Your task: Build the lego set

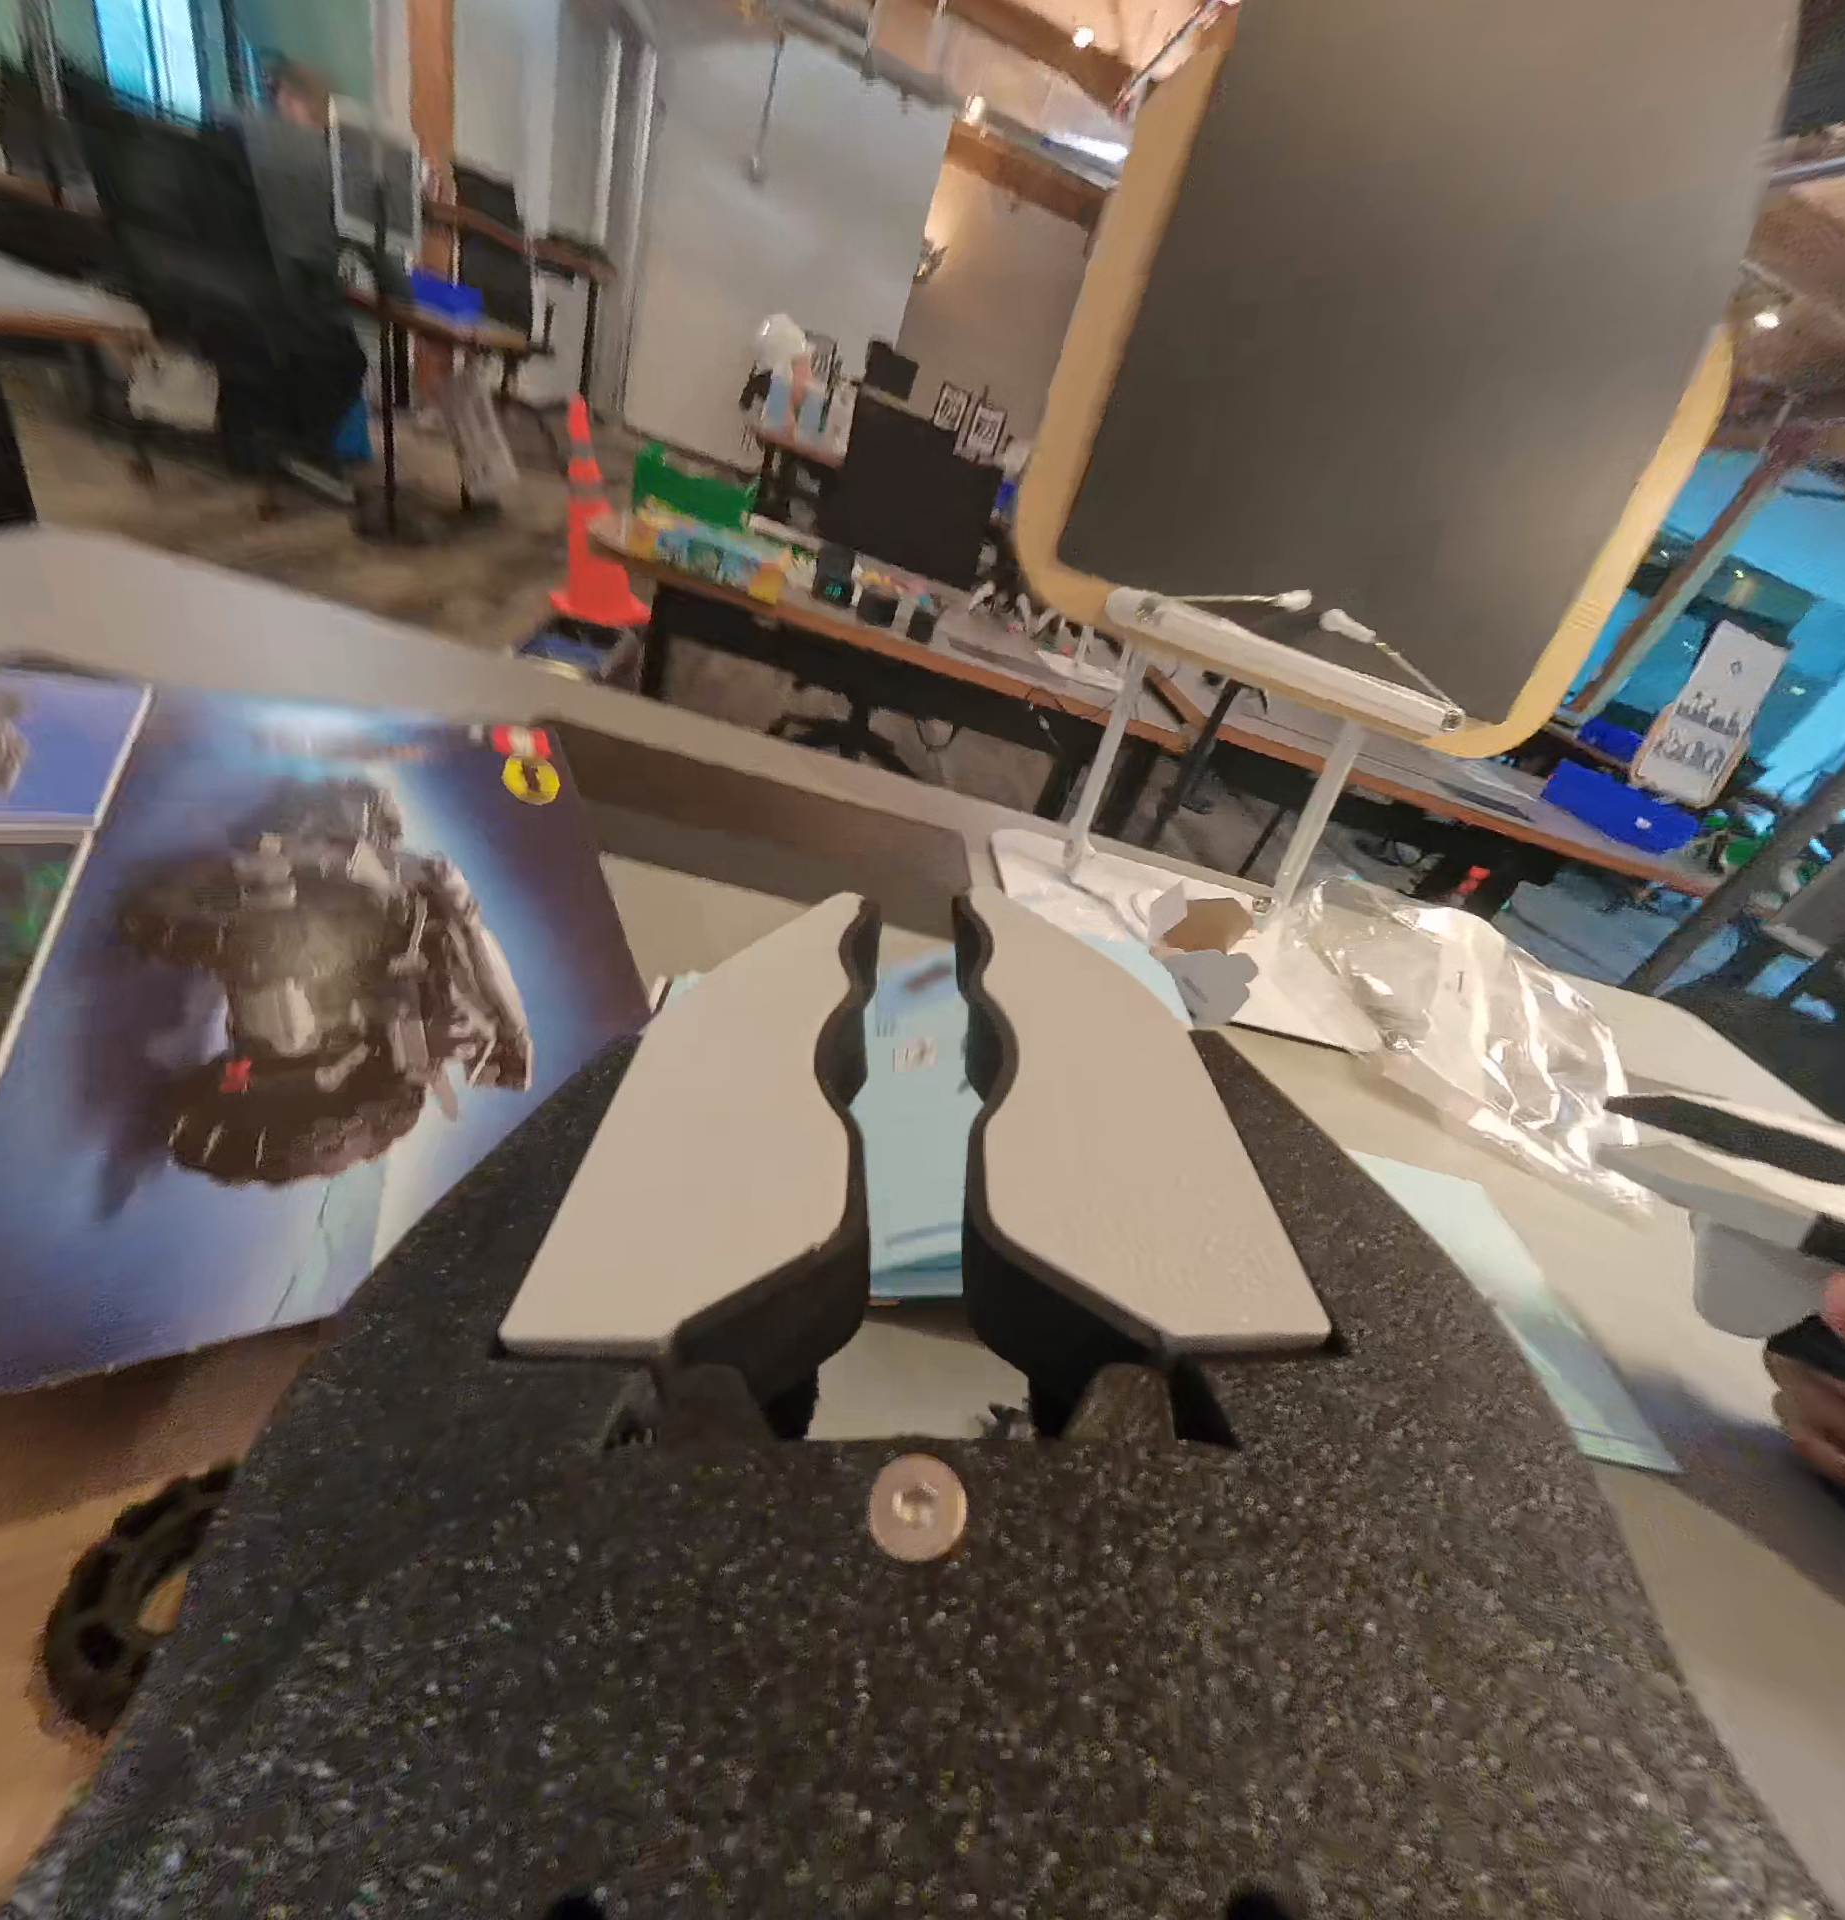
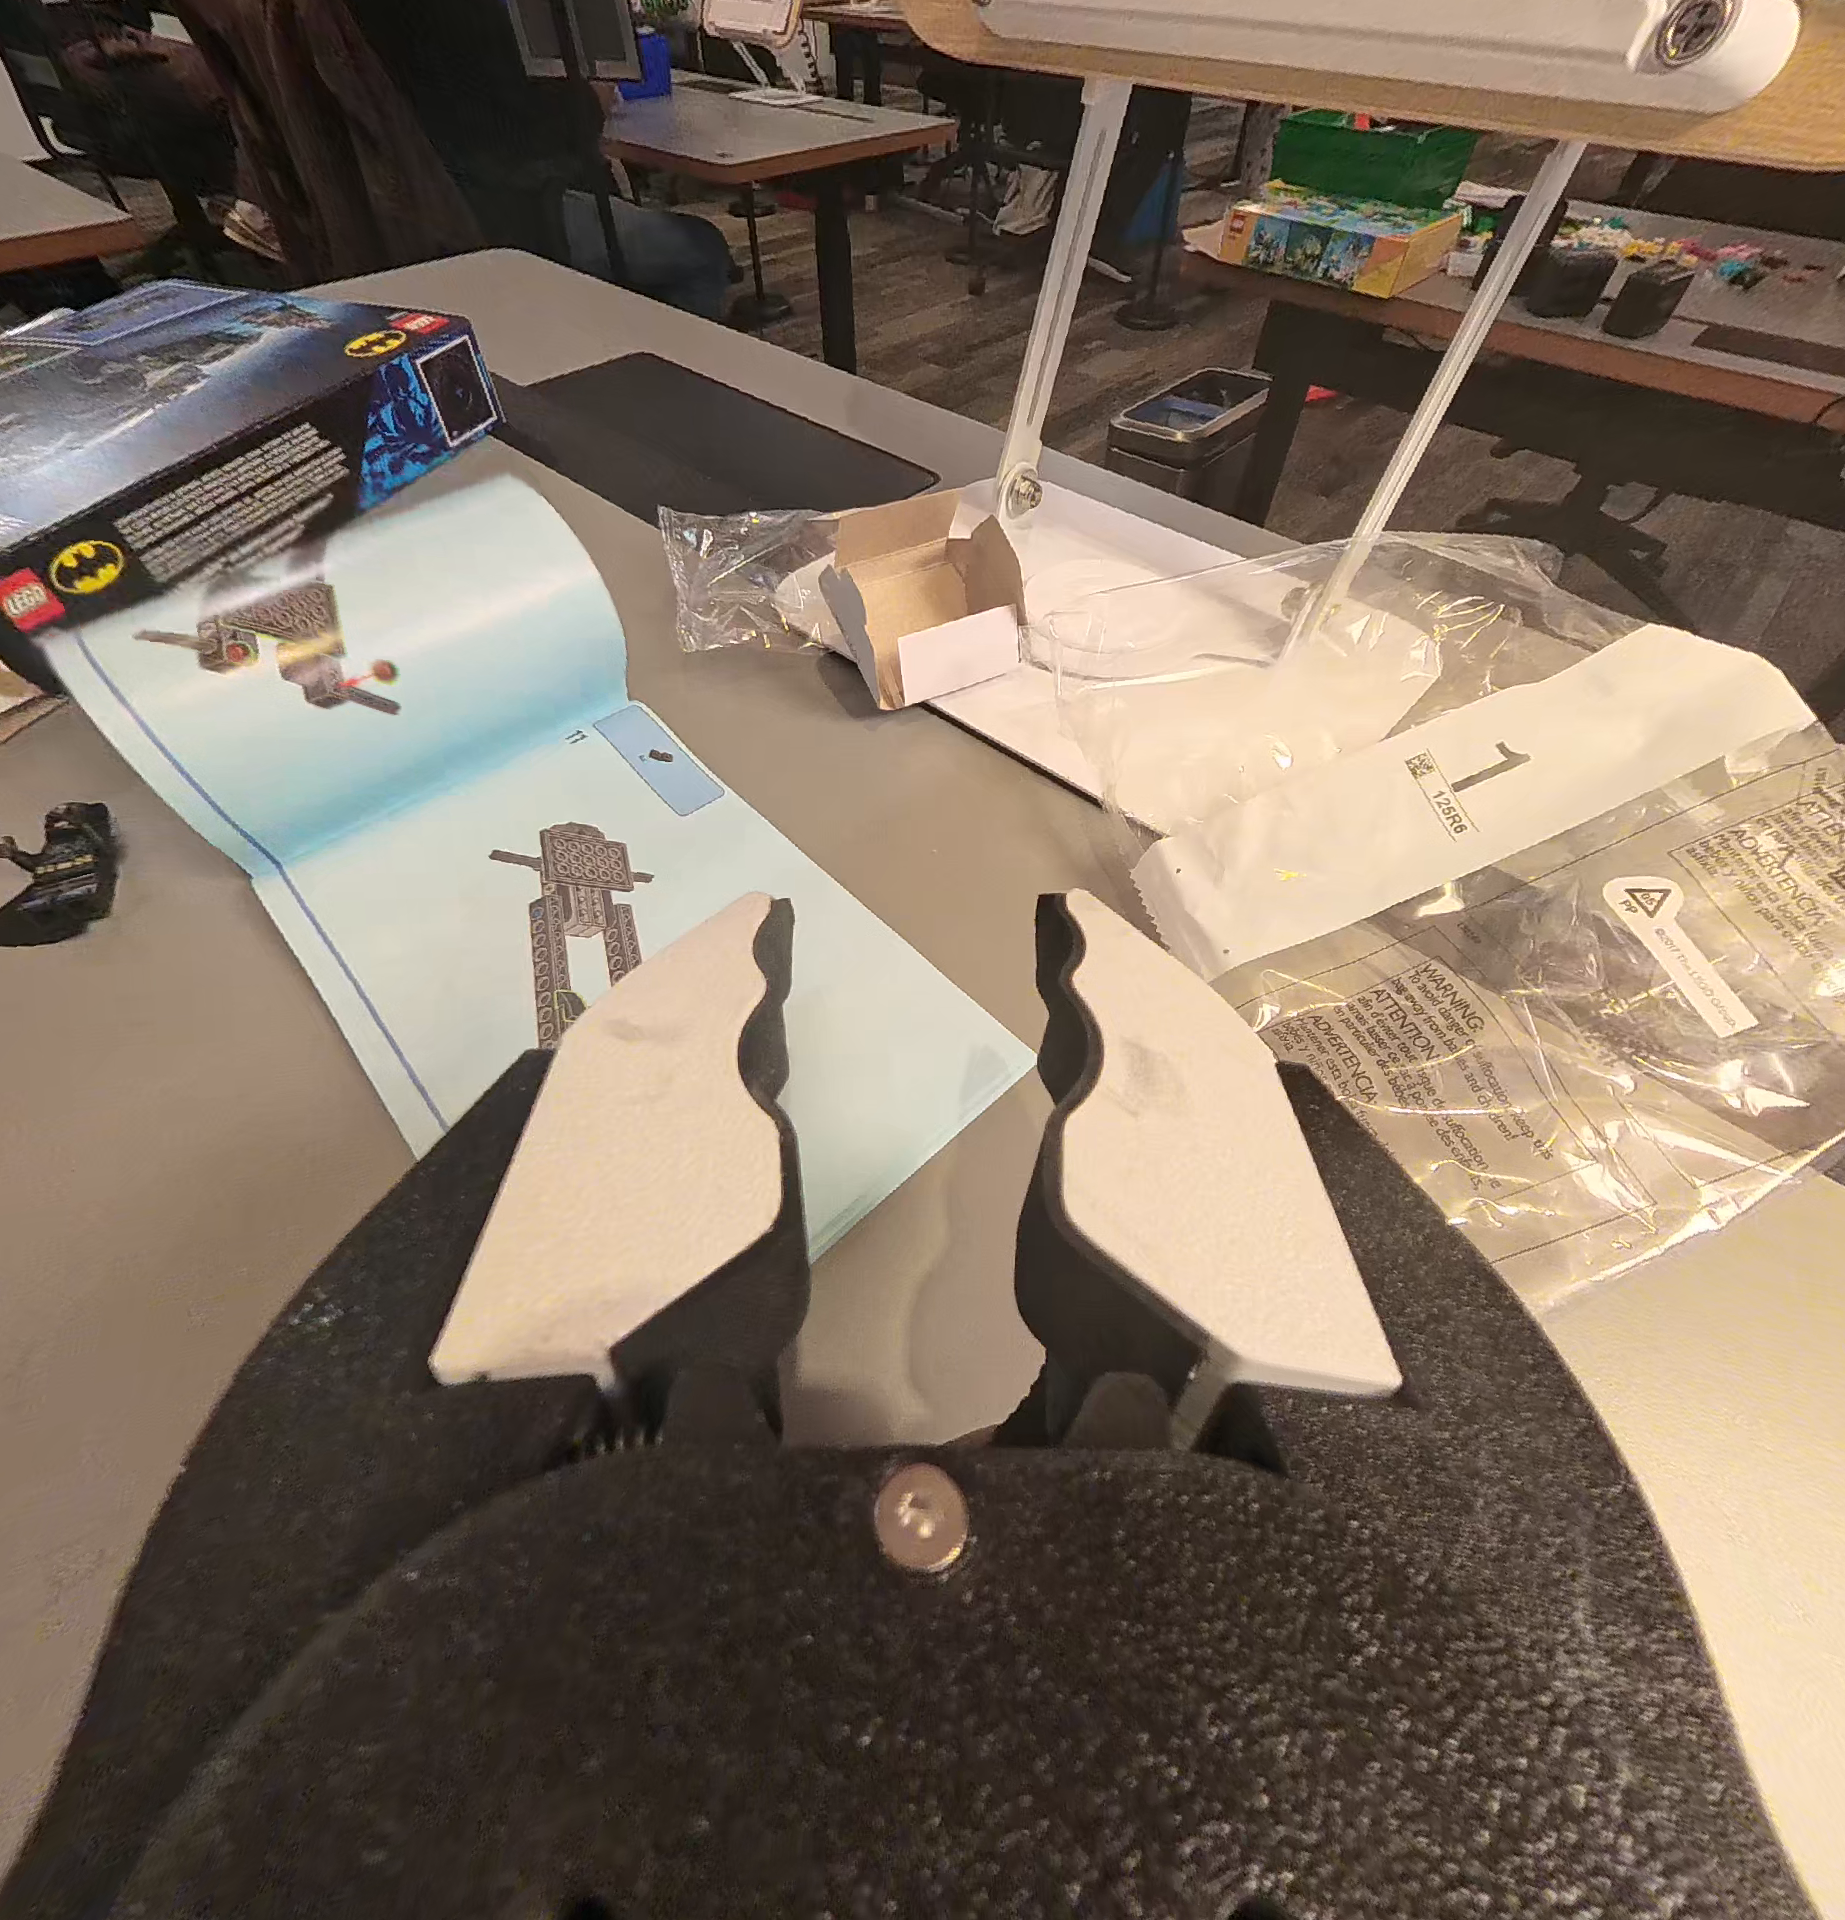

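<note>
Items, left to right, on the grey table (image 2: 170, 1195):

1. Small black toy figure (image 2: 61, 862), lying on its side near the left edge, apart from everything else.
2. Dark blue building-set box (image 2: 201, 457), printed, resting on the far end of item 3.
3. Pale blue instruction booklet (image 2: 461, 748), open, with its far page curling up under the box and its near corner reaching below the right gripper.
4. Left gripper (image 1: 916, 914): fingers slightly parted with a narrow slot between the pads. The booklet shows through the slot from beneath. This view is smeared, but nothing appears to be pinched. The box stands just to its left.
5. Black mat (image 2: 731, 436), flat, behind the booklet.
6. Small clear bag (image 2: 720, 571), crumpled, touching item 7.
7. Brown card carton (image 2: 928, 592), open and tipped, at the edge of the white stand base (image 2: 1105, 686).
8. Right gripper (image 2: 913, 914): fingers spread wide with nothing between the pads, poised over the booklet's near corner and bare table. The left finger is above the page and the right finger just beside item 9.
9. Large clear plastic bag (image 2: 1520, 987) with a white printed strip, flattened, overlapping the stand base
</note>
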Available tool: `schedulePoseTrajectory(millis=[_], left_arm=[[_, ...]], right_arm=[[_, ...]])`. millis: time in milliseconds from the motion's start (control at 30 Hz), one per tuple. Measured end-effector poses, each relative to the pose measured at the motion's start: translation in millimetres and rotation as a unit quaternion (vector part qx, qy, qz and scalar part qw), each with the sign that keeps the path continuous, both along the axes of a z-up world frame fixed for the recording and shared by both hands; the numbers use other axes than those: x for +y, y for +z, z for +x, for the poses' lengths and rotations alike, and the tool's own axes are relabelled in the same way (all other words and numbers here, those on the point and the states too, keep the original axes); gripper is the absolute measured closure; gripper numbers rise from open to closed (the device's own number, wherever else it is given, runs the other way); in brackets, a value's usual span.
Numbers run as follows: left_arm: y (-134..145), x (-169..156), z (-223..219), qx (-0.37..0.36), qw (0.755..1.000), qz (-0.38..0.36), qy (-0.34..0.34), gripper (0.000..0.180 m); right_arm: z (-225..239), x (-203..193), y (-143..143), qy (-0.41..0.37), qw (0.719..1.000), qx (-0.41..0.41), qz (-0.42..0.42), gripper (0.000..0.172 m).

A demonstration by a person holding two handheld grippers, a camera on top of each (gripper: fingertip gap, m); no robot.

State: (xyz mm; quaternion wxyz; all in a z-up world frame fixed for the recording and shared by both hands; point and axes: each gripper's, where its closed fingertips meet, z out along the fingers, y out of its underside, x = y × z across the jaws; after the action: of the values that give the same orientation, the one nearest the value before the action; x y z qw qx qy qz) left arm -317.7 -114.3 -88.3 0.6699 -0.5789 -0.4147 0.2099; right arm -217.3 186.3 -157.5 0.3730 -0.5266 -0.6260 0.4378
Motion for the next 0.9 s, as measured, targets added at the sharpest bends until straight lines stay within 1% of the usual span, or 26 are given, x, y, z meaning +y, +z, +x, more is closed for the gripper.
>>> schedulePoseTrajectory(millis=[67,100,167,200,233,300,400,467,533,567,633,733,900], left_arm=[[11.8,15.0,15.8,0.046,0.998,-0.010,-0.034,0.167],[10.6,29.7,25.5,0.058,0.996,-0.029,-0.068,0.167],[-12.9,64.1,42.0,0.037,0.982,-0.113,-0.145,0.165],[-27.1,76.5,47.8,0.025,0.973,-0.154,-0.168,0.162],[-37.9,84.5,50.8,0.019,0.967,-0.186,-0.176,0.158],[-47.9,97.3,56.3,0.032,0.956,-0.223,-0.187,0.157],[-65.8,112.0,60.7,0.043,0.933,-0.295,-0.201,0.152],[-82.4,109.5,53.9,0.025,0.924,-0.331,-0.188,0.152],[-96.3,102.3,46.7,-0.010,0.923,-0.338,-0.182,0.153],[-99.6,97.6,42.6,-0.029,0.924,-0.338,-0.178,0.153],[-98.0,89.9,35.2,-0.044,0.931,-0.321,-0.169,0.153],[-107.2,81.0,29.1,-0.083,0.927,-0.324,-0.170,0.153],[-116.7,73.0,24.4,-0.124,0.921,-0.327,-0.174,0.153]], right_arm=[[0.0,0.1,0.0,0.000,1.000,0.000,0.000,0.126],[-0.2,0.1,-0.1,0.000,1.000,-0.001,0.000,0.126],[-0.4,-0.2,-0.7,-0.001,1.000,-0.002,0.003,0.126],[-0.6,-0.4,-1.1,-0.001,1.000,-0.003,0.006,0.126],[-0.7,-0.8,-1.5,-0.001,1.000,-0.004,0.010,0.126],[-0.8,-1.7,-1.9,-0.002,1.000,-0.005,0.020,0.126],[-0.9,-4.3,-3.0,0.000,0.999,-0.006,0.035,0.126],[-1.0,-6.1,-4.0,0.003,0.999,-0.008,0.042,0.126],[-0.9,-6.8,-4.1,0.005,0.999,-0.008,0.044,0.126],[-0.9,-7.1,-4.1,0.006,0.999,-0.008,0.044,0.126],[-1.0,-7.1,-4.3,0.007,0.999,-0.010,0.041,0.126],[-1.3,-6.5,-4.4,0.008,0.999,-0.011,0.033,0.126],[-1.1,-4.1,-2.7,0.006,1.000,-0.008,0.019,0.126]])
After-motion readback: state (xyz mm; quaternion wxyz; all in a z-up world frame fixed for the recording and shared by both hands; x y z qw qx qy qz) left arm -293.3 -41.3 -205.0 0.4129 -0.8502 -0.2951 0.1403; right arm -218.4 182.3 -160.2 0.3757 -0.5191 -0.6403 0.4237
